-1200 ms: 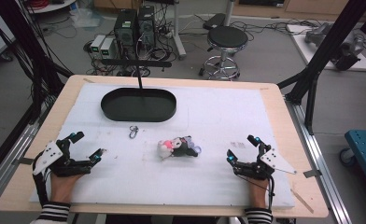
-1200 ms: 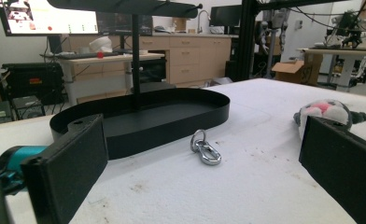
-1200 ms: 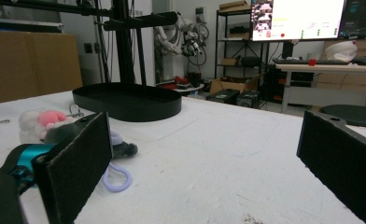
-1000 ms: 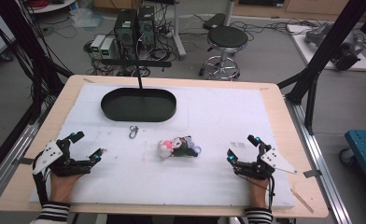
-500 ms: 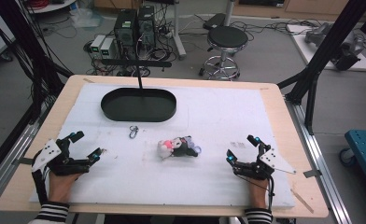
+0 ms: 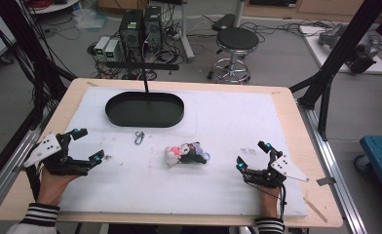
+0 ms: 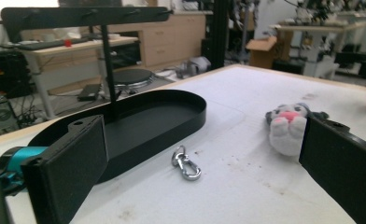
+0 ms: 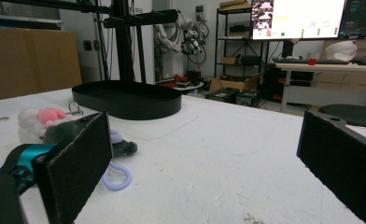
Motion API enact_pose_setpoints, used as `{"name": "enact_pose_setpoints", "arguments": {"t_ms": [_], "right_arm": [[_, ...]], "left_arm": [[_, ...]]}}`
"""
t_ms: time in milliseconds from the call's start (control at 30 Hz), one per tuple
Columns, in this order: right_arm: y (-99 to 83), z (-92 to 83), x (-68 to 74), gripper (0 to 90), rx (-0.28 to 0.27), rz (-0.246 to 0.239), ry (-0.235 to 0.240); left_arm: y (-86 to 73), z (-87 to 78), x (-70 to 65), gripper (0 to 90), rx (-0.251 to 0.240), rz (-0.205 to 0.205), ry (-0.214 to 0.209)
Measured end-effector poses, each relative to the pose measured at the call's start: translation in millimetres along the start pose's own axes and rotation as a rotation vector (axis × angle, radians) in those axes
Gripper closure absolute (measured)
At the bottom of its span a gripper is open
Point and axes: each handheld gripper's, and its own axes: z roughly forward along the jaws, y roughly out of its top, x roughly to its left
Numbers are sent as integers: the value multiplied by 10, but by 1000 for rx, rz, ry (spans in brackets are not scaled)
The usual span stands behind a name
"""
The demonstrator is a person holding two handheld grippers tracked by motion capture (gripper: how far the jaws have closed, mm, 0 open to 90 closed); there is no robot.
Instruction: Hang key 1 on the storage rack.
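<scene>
Plush toy: small grey-and-pink stuffed animal (image 6: 185, 154) is lying at frame centre.
Left gripper (image 6: 85, 146): gaping wide, holding nothing.
Right gripper (image 6: 251, 156): gaping wide, holding nothing.

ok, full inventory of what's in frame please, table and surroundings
White mat: 1, white, covers most of the wooden table.
Tray: 1, black, oval, far left of the mat, with a black T-shaped post rising from it.
Snap hook: 1, silver metal, on the mat just in front of the tray.
Plush toy: 1, white, pink and grey with a pale purple loop, mat centre.
Stool: 1, black seat, on the floor beyond the table.
Computer towers: 2, dark, on the floor behind the tray.
Left tool: 1, black, jaws open, near left of the mat.
Right tool: 1, black, jaws open, near right of the mat.
</scene>
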Motion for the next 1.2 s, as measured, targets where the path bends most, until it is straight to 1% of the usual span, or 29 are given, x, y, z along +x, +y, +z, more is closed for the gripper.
{"name": "enact_pose_setpoints", "arguments": {"t_ms": [67,100,133,167,200,233,267,300,333,367,400,433,467,500,533,567,667,700,767,833,867,900,967,1033,1067,1100,1133,1167,1200], "right_arm": [[0,0,1,28,0,2,0],[0,0,-1,28,-1,1,0],[1,0,1,28,0,2,0],[0,-1,2,28,1,1,-1],[0,-1,2,28,1,1,-1],[0,-2,2,28,2,0,-1],[0,-1,0,28,0,0,0],[0,0,0,28,-1,2,0],[1,-1,1,28,0,1,1],[0,-2,2,28,1,0,-1],[0,-1,2,28,2,-1,-2],[0,-1,1,28,0,-2,-2],[0,-1,1,28,2,-1,-1],[0,-1,2,28,2,-1,-2],[0,-1,2,28,1,-1,-3],[0,-3,4,28,4,0,-1],[0,-2,5,28,4,0,-1],[0,-1,2,28,2,-4,-2],[0,0,2,28,1,-4,-2],[1,-2,5,28,5,-2,-1],[0,-2,6,28,4,-1,-1],[0,-2,5,28,4,-1,-2],[1,0,5,28,2,-5,-1],[1,0,4,28,3,-7,0],[1,0,2,28,3,-7,1],[0,-2,5,28,3,-2,-1],[1,1,1,28,1,-8,0],[1,0,2,28,2,-8,1],[0,1,3,28,2,-8,0]], "left_arm": [[82,58,1,17,30,22,-20],[156,119,3,17,52,23,-41],[190,149,-2,17,57,23,-50],[190,149,-2,17,57,23,-50],[228,176,-6,17,70,32,-59],[261,205,-15,17,81,36,-74],[324,274,-36,17,113,46,-101],[324,274,-36,17,113,46,-101],[375,342,-59,17,144,53,-131],[375,342,-59,17,144,53,-131],[434,442,-92,17,189,84,-160],[458,487,-102,17,215,89,-174],[478,533,-114,17,227,88,-188],[478,533,-114,17,227,88,-188],[496,579,-128,17,243,88,-194],[517,623,-136,17,266,103,-201],[564,755,-179,17,298,106,-228],[590,841,-213,17,322,115,-246],[599,871,-228,17,333,121,-251],[623,966,-270,17,361,129,-267],[644,1042,-307,17,381,145,-276],[644,1042,-307,17,381,145,-276],[663,1117,-345,17,404,155,-287],[678,1186,-381,17,431,168,-302],[694,1256,-413,17,464,177,-317],[694,1256,-413,17,464,177,-317],[703,1286,-429,17,475,184,-321],[716,1352,-458,17,505,190,-336],[722,1384,-473,17,524,192,-342]]}}
